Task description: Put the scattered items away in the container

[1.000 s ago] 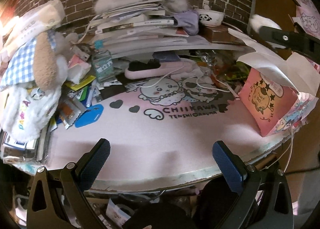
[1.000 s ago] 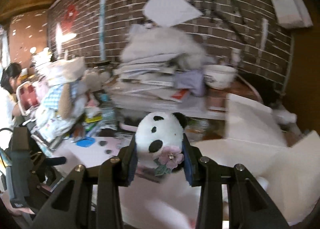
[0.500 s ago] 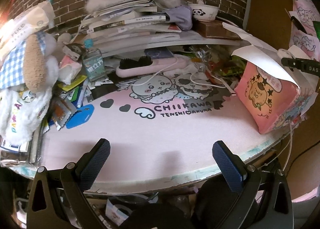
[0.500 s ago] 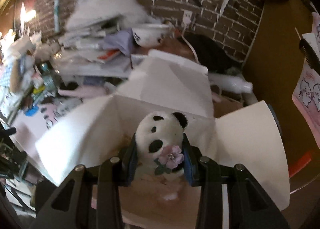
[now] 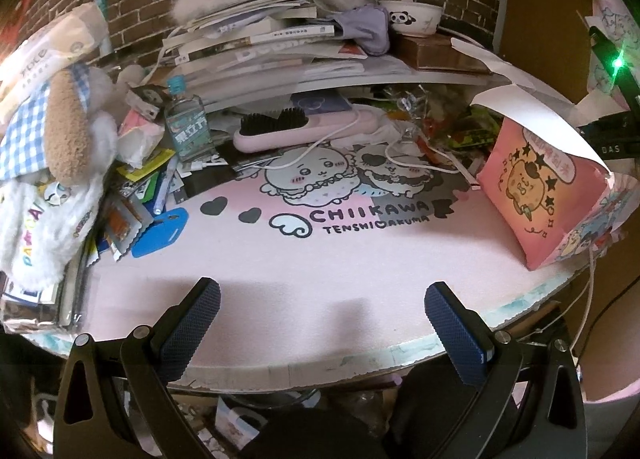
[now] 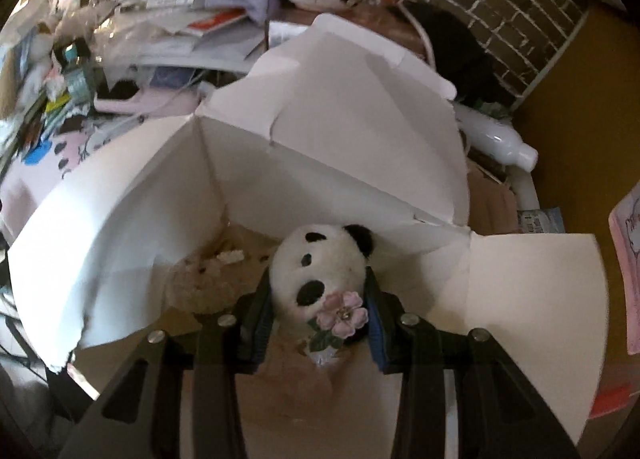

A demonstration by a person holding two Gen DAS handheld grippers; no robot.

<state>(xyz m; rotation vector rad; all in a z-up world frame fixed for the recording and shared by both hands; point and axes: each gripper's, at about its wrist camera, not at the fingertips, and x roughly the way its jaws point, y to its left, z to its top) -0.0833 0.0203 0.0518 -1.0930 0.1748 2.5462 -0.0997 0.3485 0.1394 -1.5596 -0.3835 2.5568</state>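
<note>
My right gripper point(image 6: 318, 299) is shut on a small plush panda point(image 6: 316, 263) with a pink flower at its neck. It holds the panda over the open mouth of a carton box point(image 6: 348, 119) with white flaps spread wide; a pale fuzzy item point(image 6: 200, 283) lies inside. The same box point(image 5: 524, 187), pink with cartoon prints, stands at the right of the desk in the left wrist view. My left gripper point(image 5: 320, 319) hangs open near the front edge of the pink desk mat point(image 5: 312, 259), nothing between its fingers.
Clutter rings the mat: a plush dog in a checked cloth point(image 5: 60, 139), a blue tag point(image 5: 160, 233), a small bottle point(image 5: 186, 127), a pink hairbrush point(image 5: 304, 129), white cables, stacked books point(image 5: 272, 47) and a panda bowl point(image 5: 412, 17). A white bottle point(image 6: 500, 139) lies behind the box.
The right gripper has swung right and down with the panda, from above the desk to over the box opening. The left gripper has barely shifted.
</note>
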